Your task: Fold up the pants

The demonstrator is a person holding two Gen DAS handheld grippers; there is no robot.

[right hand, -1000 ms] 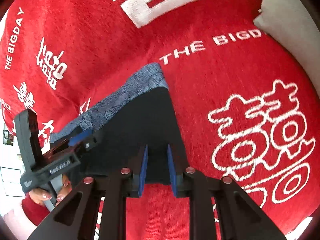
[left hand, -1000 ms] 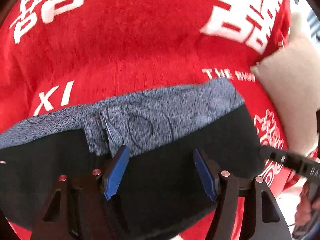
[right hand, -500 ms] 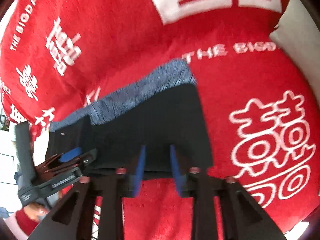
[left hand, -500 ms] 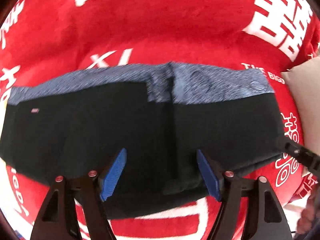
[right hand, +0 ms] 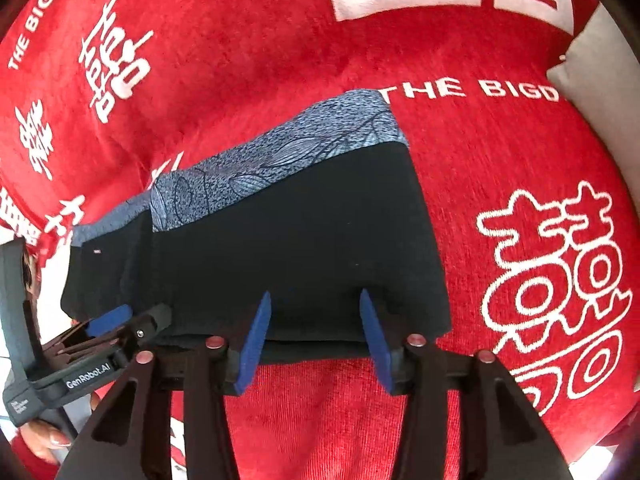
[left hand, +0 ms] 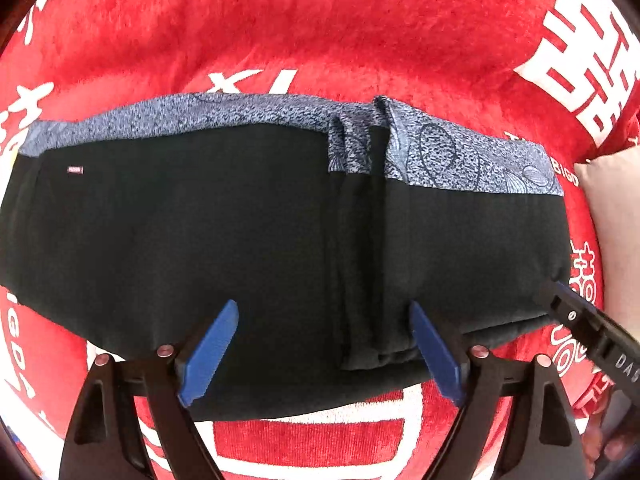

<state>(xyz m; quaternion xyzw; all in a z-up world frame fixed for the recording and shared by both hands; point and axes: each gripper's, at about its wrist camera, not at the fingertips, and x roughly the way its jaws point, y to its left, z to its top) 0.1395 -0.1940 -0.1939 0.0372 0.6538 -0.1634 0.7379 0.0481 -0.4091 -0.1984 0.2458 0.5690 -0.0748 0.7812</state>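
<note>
Left tool: blue pads spread wide, nothing between them, hanging just above the near edge of the pants. A second ago the camera sat low over the cloth; it has since pulled back and up, so the whole bundle now fits in the left wrist view.

Right tool: a second ago its pads stood nearly pressed together at the near hem, apparently pinching the fabric. Now they are parted, hem released, with black cloth showing in the gap but not gripped. In the right wrist view the left tool shows at the far left edge of the bundle, the person's fingers around its handle.

Reading: both tools have let go and are backing off. The fold in hand looks laid down, not in progress.

Pants: lie flat on the red blanket with white lettering, as a wide black rectangle. Grey-blue patterned waistband runs along the far edge. A doubled ridge of cloth crosses near to far, right of centre, where layers overlap. Small pale label near the far left corner.

Judgement: bundle is still long side to side; one more fold across seems likely.

Farther right: beige pillow, touching the blanket edge, clear of the pants.
</note>
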